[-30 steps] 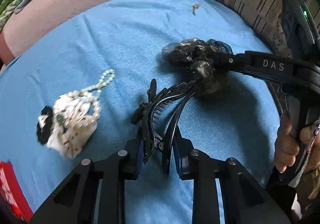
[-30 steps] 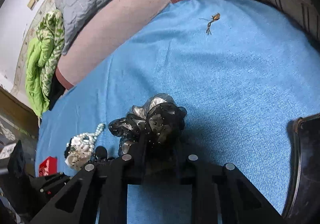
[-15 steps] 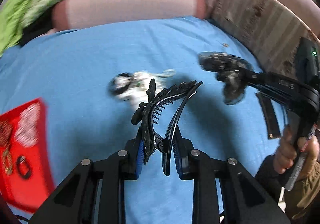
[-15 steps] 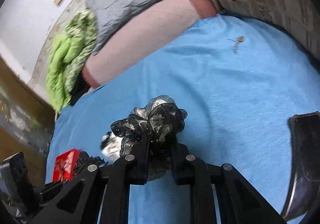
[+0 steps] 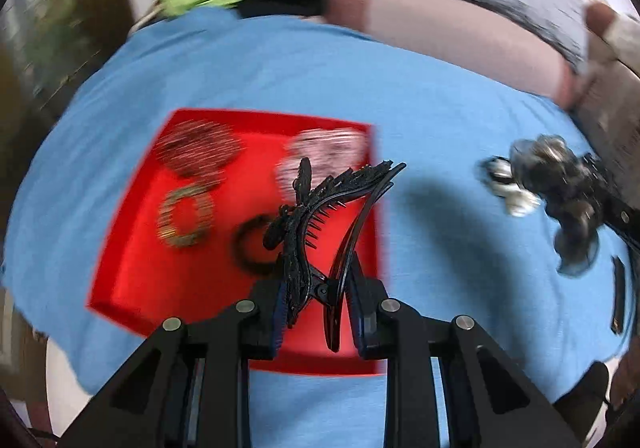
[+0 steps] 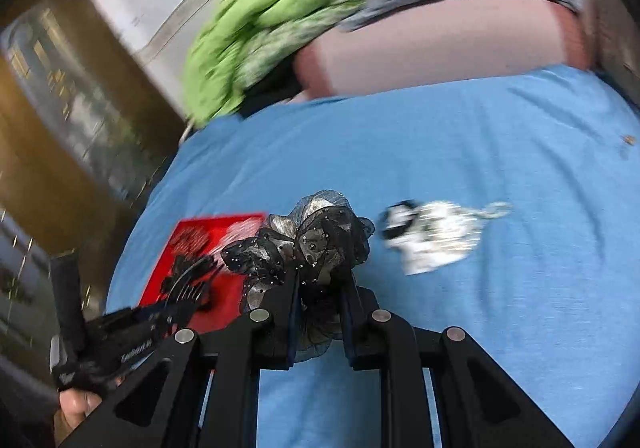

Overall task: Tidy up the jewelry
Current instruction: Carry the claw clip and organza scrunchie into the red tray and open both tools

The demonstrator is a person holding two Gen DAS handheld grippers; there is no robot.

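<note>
left wrist: looks down close past its fingers onto red tray [image 5: 132,268] | right wrist: faces forward-left, low | shared: tray, blue cloth [image 6: 500,151]

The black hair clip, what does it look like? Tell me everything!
The black hair clip is a long, curved claw of shiny black plastic with pointy comb teeth inside and a lacy butterfly-like decoration along one side. It is gaping open, because the left gripper squeezes its hinge end between the jaws. It sticks forward and up, in the air over the red tray, touching nothing else.
</note>
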